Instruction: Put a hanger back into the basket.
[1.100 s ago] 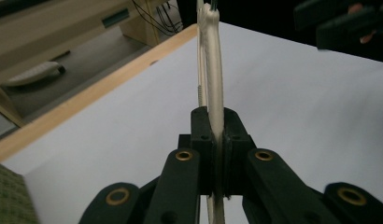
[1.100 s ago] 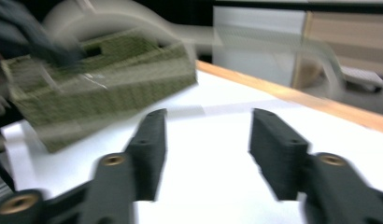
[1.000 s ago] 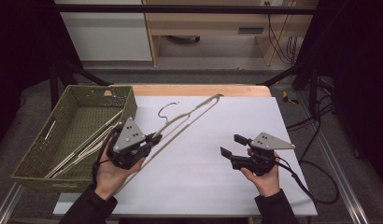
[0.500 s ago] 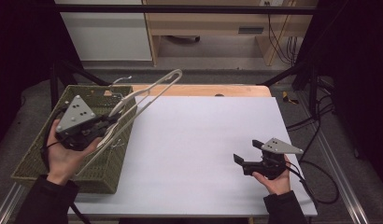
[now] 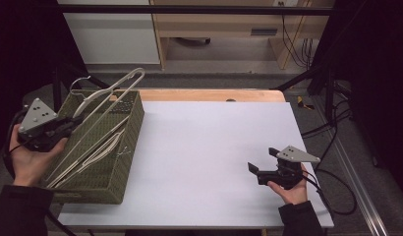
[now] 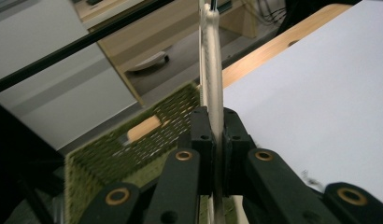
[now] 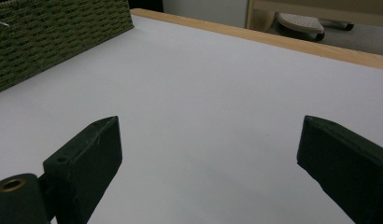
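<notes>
A white clothes hanger (image 5: pixel 111 93) is tilted up over the green woven basket (image 5: pixel 133 123) at the table's left. My left gripper (image 5: pixel 74 120) is shut on its lower bar at the basket's left rim. In the left gripper view the hanger (image 6: pixel 210 70) runs straight up between the pressed jaws of the left gripper (image 6: pixel 216 126). More pale hangers (image 5: pixel 99 152) lie inside the basket. My right gripper (image 5: pixel 262 160) rests low over the white table top at the front right. Its jaws have just been opening and nothing is between them, as the right gripper view (image 7: pixel 208 154) shows.
The white table top (image 5: pixel 204 142) stretches between the basket and my right hand, with a wooden edge strip (image 5: pixel 209 95) at the back. A black cable (image 5: pixel 337 191) trails off the right gripper. Beyond the table stand a wooden bench and dark frame bars.
My left gripper has carried the hanger from the table's middle leftwards to above the basket. The right gripper has drawn back a little to the front right and its jaws stand wider.
</notes>
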